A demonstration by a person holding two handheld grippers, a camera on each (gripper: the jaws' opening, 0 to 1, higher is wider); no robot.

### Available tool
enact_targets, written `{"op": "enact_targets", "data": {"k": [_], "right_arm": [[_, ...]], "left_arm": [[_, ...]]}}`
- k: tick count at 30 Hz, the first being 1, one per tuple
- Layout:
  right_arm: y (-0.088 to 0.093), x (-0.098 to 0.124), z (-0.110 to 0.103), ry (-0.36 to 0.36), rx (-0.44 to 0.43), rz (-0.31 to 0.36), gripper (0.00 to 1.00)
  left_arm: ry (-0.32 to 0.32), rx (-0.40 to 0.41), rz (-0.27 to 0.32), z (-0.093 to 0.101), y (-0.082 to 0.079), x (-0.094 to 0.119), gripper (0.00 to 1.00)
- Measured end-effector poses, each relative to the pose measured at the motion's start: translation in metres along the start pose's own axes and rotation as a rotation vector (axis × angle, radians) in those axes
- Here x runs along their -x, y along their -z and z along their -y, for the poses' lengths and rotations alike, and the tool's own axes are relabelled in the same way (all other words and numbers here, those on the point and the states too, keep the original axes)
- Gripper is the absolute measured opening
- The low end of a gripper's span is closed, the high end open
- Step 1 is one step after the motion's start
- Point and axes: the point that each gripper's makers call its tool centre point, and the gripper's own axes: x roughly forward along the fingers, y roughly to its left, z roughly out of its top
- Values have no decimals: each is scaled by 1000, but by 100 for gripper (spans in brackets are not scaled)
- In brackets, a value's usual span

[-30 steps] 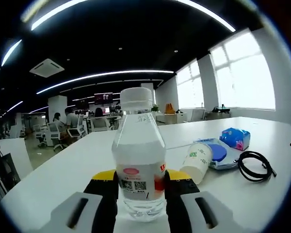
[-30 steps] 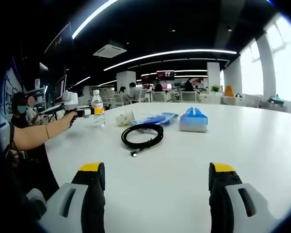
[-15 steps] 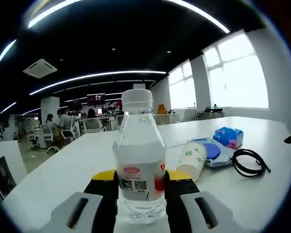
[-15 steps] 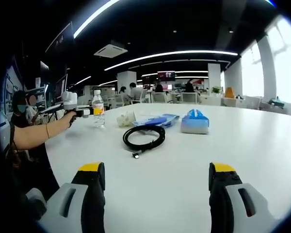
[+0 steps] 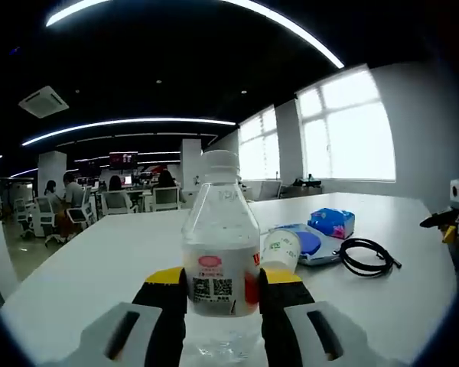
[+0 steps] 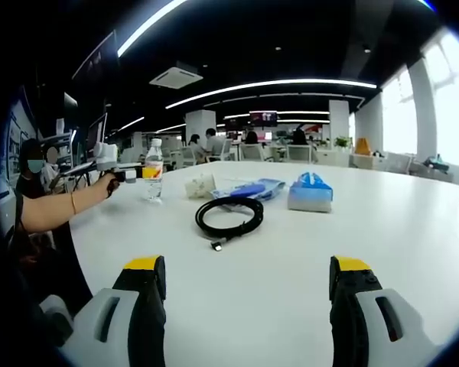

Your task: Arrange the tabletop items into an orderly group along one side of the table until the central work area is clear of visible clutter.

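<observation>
Left gripper view: the left gripper (image 5: 220, 294) is clamped on a clear water bottle (image 5: 220, 248), upright between its yellow-tipped jaws over the white table (image 5: 84, 267).
Just behind the bottle a paper cup (image 5: 279, 250) lies on its side, touching a flat blue pouch (image 5: 310, 245); a blue tissue pack (image 5: 331, 222) sits beyond it and a coiled black cable (image 5: 365, 256) lies to the right. Right gripper view: the right gripper (image 6: 245, 306) hangs over the table (image 6: 413, 245) with its jaws spread wide and nothing between them. Ahead lie the cable (image 6: 229, 217), the tissue pack (image 6: 310, 192), the pouch (image 6: 243, 189) and the cup (image 6: 200, 185). At far left a hand (image 6: 107, 183) holds the left gripper (image 6: 138, 174) on the bottle (image 6: 152, 170).
</observation>
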Motion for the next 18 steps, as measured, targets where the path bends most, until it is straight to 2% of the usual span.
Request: {"op": "enact_targets", "data": {"k": [8,18], "right_arm": [[-1,-2,-6,-6,9,-3,85],[-2,-2,-9,-4,24,-7,85]], "left_arm": [[85,-43,8,6,-1,8,35],[152,3,48,-6,2,23,36]]}}
